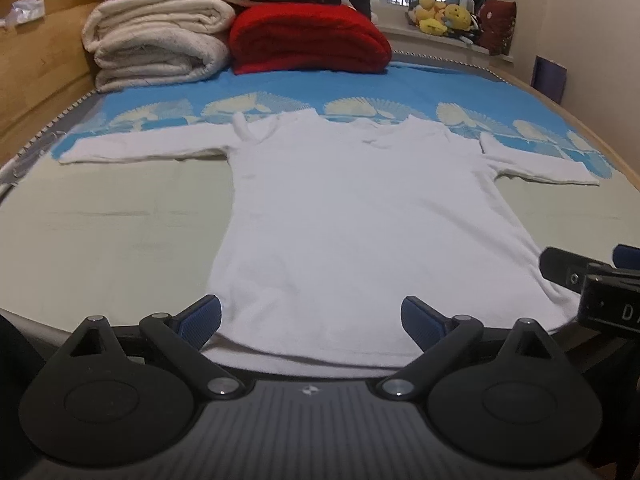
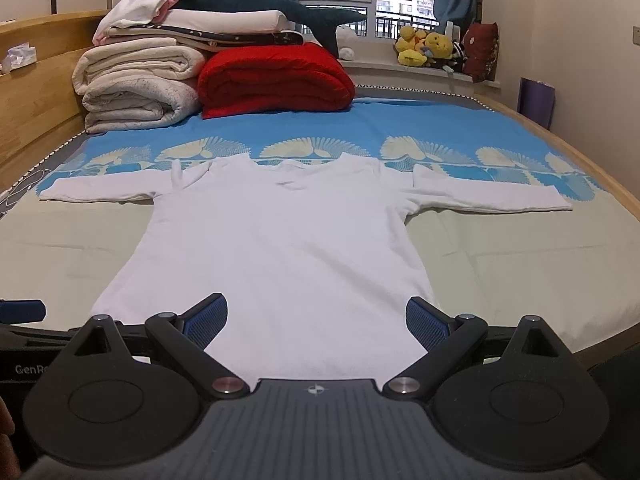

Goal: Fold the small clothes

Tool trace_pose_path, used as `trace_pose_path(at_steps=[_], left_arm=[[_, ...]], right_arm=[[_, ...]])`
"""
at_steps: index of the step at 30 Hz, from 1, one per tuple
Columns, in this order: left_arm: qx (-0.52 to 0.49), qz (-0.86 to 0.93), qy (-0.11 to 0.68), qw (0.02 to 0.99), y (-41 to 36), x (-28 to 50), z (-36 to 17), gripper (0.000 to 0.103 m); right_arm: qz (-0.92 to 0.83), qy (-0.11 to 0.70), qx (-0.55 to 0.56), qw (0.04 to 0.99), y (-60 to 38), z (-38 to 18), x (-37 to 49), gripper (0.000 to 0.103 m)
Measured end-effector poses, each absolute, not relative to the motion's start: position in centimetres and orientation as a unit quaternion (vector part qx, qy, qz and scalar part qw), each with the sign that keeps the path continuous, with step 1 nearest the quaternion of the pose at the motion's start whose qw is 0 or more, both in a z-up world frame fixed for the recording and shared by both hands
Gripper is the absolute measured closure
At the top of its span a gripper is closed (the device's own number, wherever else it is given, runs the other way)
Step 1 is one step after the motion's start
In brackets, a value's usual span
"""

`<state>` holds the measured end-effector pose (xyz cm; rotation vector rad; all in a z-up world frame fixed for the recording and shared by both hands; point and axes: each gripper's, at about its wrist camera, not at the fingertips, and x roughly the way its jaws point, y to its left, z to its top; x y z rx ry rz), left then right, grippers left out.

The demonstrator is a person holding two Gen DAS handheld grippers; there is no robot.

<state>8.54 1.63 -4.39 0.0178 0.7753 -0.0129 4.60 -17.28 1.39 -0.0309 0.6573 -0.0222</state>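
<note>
A small white long-sleeved shirt [image 1: 352, 216] lies flat on the bed, collar far, hem near, both sleeves spread out sideways. It also shows in the right wrist view [image 2: 276, 248]. My left gripper [image 1: 311, 314] is open over the hem's left part, holding nothing. My right gripper [image 2: 317, 318] is open over the hem's right part, holding nothing. The right gripper also shows at the right edge of the left wrist view [image 1: 580, 268], beside the hem's right corner.
The bed has a pale green and blue patterned sheet [image 2: 500, 264]. Folded cream blankets [image 2: 136, 80] and a red blanket [image 2: 276, 80] are stacked at the far end. A wooden headboard [image 1: 36, 64] runs along the left. Plush toys [image 2: 428, 50] sit on the windowsill.
</note>
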Motion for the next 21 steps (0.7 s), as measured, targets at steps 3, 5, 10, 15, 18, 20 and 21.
trace_pose_path(at_steps=[3,5,10,15,18,20,21], left_arm=[[0.006,-0.001,0.377,0.926,1.83,8.52,-4.35,0.005],[0.006,-0.002,0.379,0.926,1.82,8.49,-4.39,0.005],[0.006,-0.005,0.373,0.928,1.75,8.25,-4.17,0.005],[0.002,-0.004,0.371,0.929,2.00,8.25,-3.97,0.005],[0.001,-0.007,0.371,0.928,2.00,8.20,-3.90,0.007],[0.001,-0.009,0.369,0.929,2.10,8.13,-3.85,0.013],[0.001,-0.010,0.368,0.930,2.10,8.11,-3.79,0.019]], right_arm=[[-0.009,0.309,-0.006,0.951,-17.57,1.21,4.60,0.007],[-0.011,0.311,-0.010,0.950,-17.57,1.20,4.56,0.007],[-0.010,0.307,-0.015,0.952,-17.74,1.09,4.61,0.008],[-0.013,0.323,-0.023,0.946,-17.62,0.90,4.69,0.010],[-0.015,0.322,-0.026,0.946,-17.70,0.84,4.64,0.013],[-0.016,0.323,-0.026,0.946,-17.54,0.86,4.65,0.017],[-0.017,0.323,-0.027,0.946,-17.54,0.84,4.65,0.020]])
